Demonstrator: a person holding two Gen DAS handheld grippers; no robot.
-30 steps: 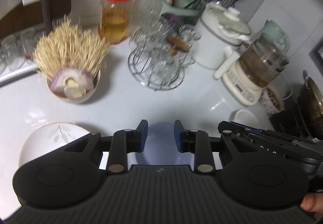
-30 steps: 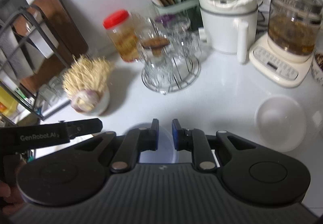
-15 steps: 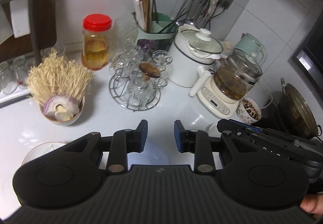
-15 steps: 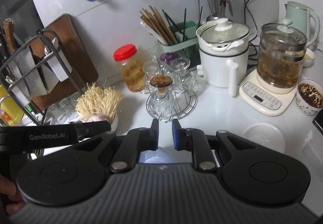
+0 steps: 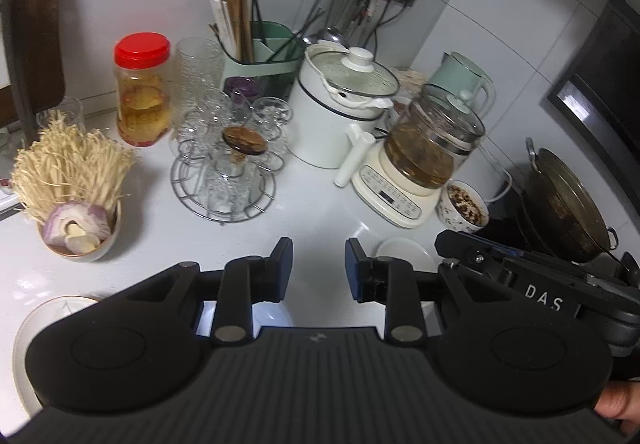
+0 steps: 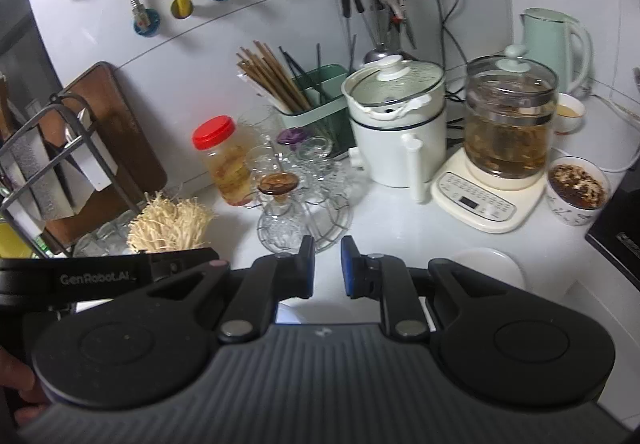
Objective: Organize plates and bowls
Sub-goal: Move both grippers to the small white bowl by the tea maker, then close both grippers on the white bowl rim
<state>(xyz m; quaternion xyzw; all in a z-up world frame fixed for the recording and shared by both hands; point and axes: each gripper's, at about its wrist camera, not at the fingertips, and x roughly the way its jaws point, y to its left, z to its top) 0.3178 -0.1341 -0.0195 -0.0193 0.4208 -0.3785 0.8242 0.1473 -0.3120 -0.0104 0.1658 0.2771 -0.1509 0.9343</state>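
Both grippers are hovering empty over the worktop [image 5: 312,212]: left gripper [image 5: 318,264] fingers apart, right gripper [image 6: 326,264] fingers nearly together. Next, I judge, reaching for the white plate [image 6: 490,264] at lower right.

1. "DAS" in pale capitals stands on the black body of the right gripper [image 5: 544,302], seen at the right edge of the left wrist view.
2. "GenRobot.AI" in grey letters stands on the black arm of the left gripper [image 6: 96,278], at the left edge of the right wrist view.
3. The print on the kettle base's control panel [image 6: 478,206] is too small to read.
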